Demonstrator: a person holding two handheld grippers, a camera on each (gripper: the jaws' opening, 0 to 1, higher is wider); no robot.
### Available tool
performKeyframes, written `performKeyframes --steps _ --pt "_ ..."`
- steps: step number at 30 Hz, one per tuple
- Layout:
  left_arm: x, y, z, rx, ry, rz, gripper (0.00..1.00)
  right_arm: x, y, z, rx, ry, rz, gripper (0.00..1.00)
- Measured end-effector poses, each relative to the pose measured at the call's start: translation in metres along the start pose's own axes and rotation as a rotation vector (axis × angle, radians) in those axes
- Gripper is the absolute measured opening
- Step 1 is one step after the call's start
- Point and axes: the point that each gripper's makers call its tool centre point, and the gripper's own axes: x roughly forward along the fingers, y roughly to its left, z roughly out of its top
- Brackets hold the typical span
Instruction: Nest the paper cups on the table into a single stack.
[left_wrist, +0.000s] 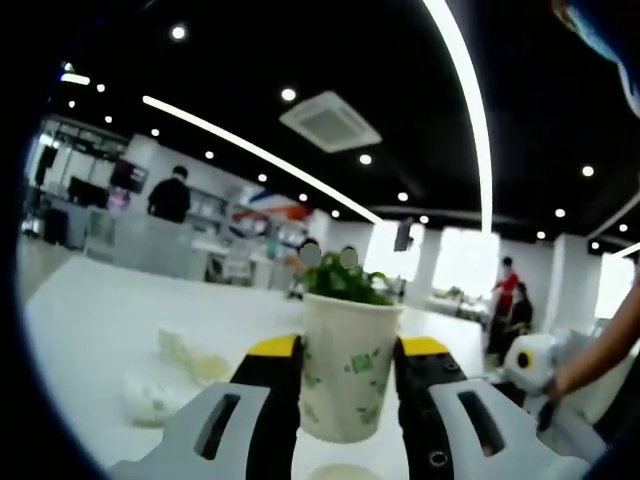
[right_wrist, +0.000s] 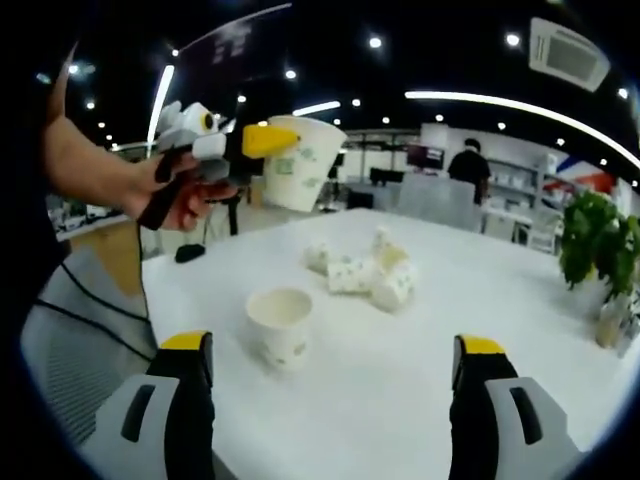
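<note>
Right gripper view, left to right: left gripper (right_wrist: 262, 140) raised above the white tabletop (right_wrist: 480, 290), fingers pinching a paper cup (right_wrist: 298, 163). An upright cup (right_wrist: 280, 326) stands on the tabletop between the right gripper's (right_wrist: 335, 365) spread fingers. Further back, fallen cups (right_wrist: 365, 270) lie clustered. Potted plant (right_wrist: 598, 240) at right. Left gripper view: held cup sits clamped between yellow-tipped fingers (left_wrist: 275, 350).

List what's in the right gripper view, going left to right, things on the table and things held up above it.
The person's hand, the left gripper holding a lifted cup, an upright cup on the table, a pile of tipped cups, then a potted plant.
</note>
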Motion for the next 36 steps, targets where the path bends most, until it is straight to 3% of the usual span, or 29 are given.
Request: performKeyframes --steps 5,10,19,30,36 --pt "-0.003 -0.009 -0.01 0.026 0.022 -0.01 0.34 0.0 -0.001 0.001 0.003 -0.008 -0.003 0.98" --pt "-0.005 -0.029 -0.015 0.016 0.027 -0.06 0.35 -0.001 -0.002 0.002 0.005 -0.013 -0.007 0.98" --pt "-0.009 -0.04 -0.023 0.004 0.031 -0.061 0.35 -0.002 -0.001 0.002 0.004 -0.015 -0.007 0.98" --pt "-0.011 -0.036 -0.025 0.008 0.022 -0.04 0.35 -0.003 -0.002 0.002 0.006 -0.016 -0.008 0.98" --pt "-0.014 -0.033 -0.035 0.008 0.034 -0.033 0.34 -0.003 -0.002 0.001 0.005 -0.014 -0.005 0.98"
